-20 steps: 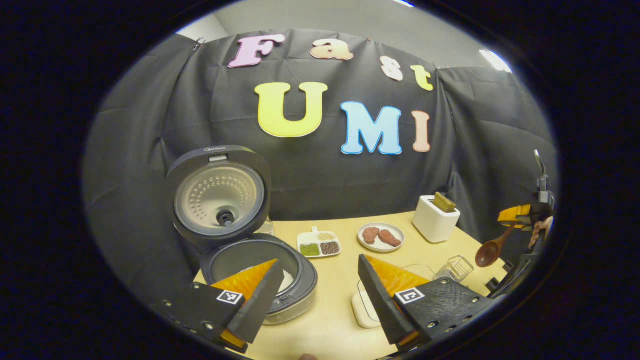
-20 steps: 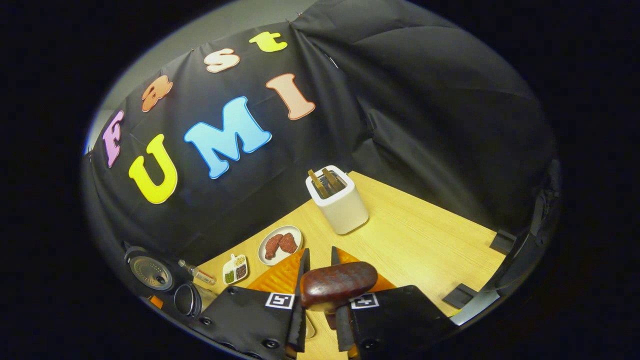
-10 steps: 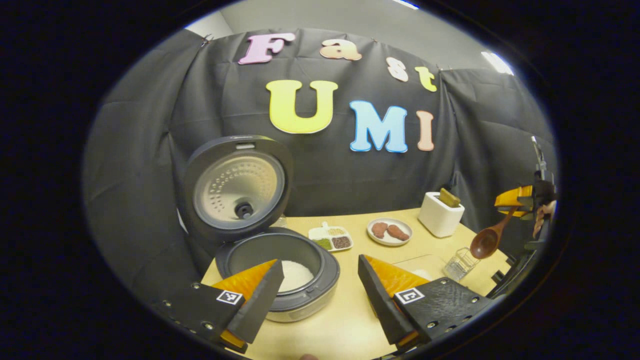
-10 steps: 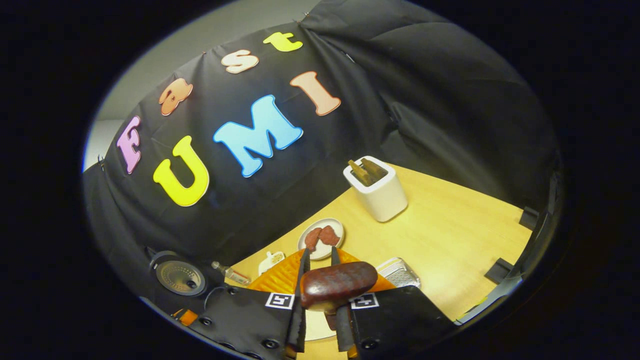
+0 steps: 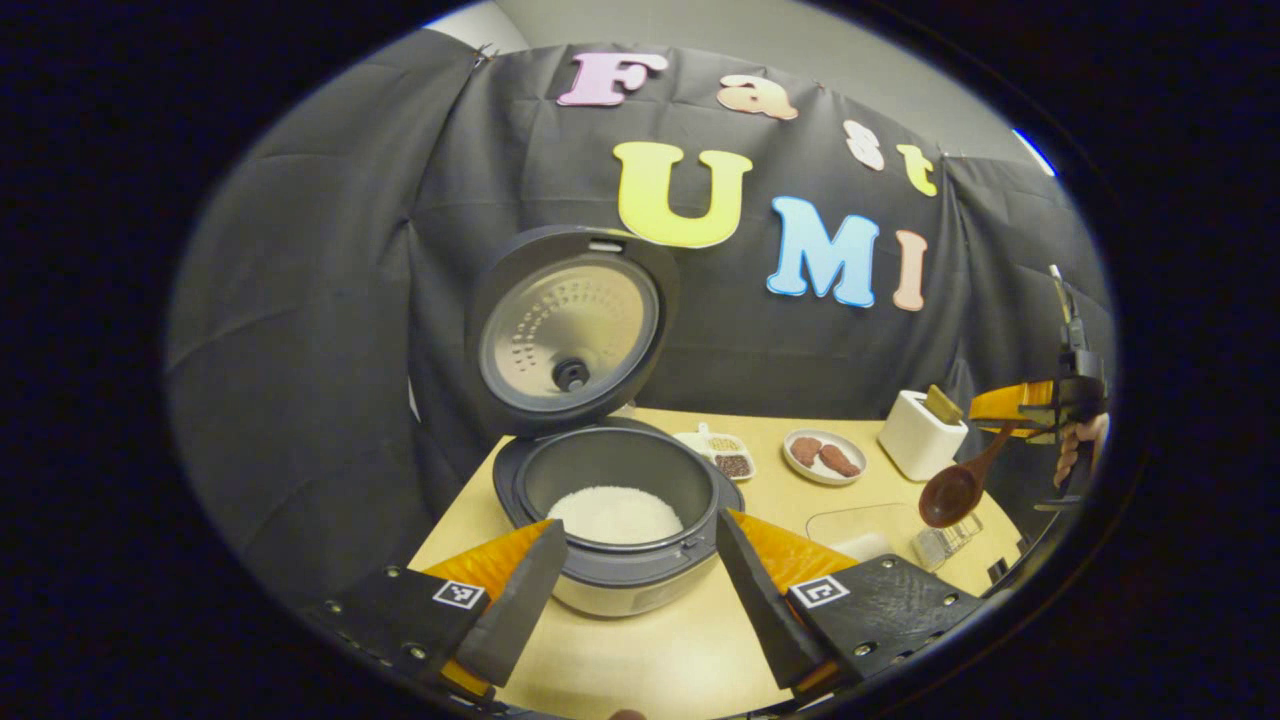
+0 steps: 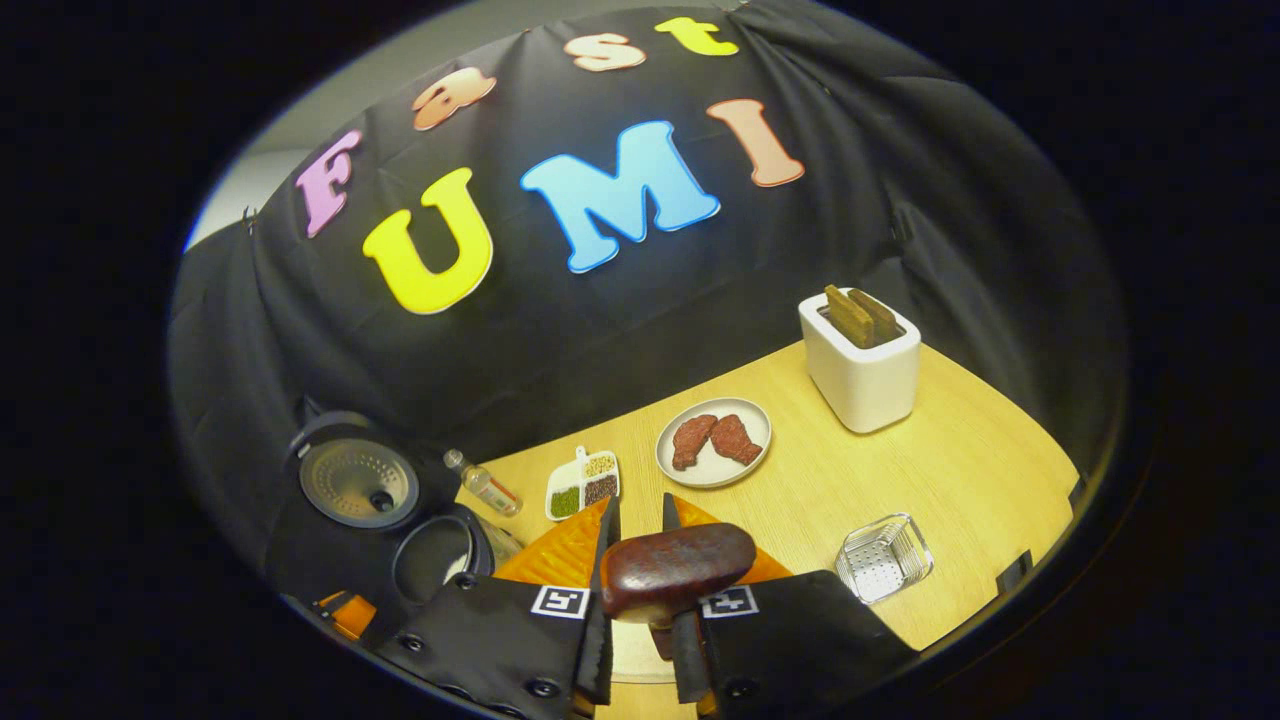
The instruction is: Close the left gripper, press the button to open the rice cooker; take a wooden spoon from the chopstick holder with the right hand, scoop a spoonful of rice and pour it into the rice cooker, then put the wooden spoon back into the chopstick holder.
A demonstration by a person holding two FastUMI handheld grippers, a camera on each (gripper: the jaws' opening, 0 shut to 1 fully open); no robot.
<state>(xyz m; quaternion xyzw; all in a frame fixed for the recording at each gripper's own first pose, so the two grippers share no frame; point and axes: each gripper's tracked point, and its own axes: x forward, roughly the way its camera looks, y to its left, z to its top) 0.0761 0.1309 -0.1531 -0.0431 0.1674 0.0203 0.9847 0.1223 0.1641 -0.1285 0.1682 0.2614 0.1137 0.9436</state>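
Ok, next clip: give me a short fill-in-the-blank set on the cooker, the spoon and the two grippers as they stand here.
1. The rice cooker has its lid ____.
2. The right gripper is shut on the handle of the ____.
3. The left gripper has its jaws ____.
4. The white grains inside the cooker's pot are ____.

Missing words: open; wooden spoon; open; rice

The cooker [image 5: 620, 520] stands open, its raised lid [image 5: 570, 325] blocking approach from behind while the pot mouth is free from above. Bare surface [image 6: 900, 470] lies between toaster [image 6: 860, 360], plate [image 6: 713, 442] and holder [image 6: 883, 558].
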